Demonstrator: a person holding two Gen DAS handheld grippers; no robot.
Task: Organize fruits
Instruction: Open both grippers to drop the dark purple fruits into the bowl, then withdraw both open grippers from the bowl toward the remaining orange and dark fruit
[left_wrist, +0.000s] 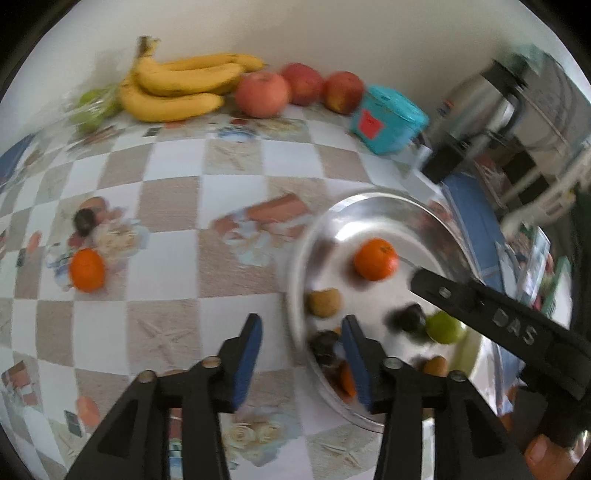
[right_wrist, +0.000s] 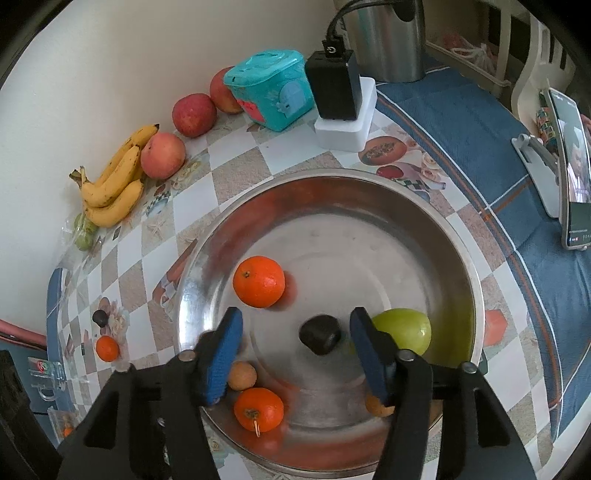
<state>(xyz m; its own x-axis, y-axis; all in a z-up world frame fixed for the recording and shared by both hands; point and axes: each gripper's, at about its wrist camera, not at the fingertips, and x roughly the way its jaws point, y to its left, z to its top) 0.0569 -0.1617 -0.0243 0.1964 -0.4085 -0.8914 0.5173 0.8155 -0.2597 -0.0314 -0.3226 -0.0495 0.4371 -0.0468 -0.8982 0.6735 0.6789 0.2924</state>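
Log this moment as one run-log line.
left gripper: open, empty, beside bowl | right gripper: open over dark fruit | steel bowl: holds oranges, green fruit

Three apples (right_wrist: 162, 156), three oranges (right_wrist: 259, 281) — one banana bunch (right_wrist: 112, 188), one steel bowl (right_wrist: 369, 184).

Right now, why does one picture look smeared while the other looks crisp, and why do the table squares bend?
Left wrist view: motion blur smears the yellow banana bunch and round steel bowl. Right wrist view: mostly sharp; the bowl mirrors the orange mandarin. Both: the fisheye lens curves the checkered tablecloth.
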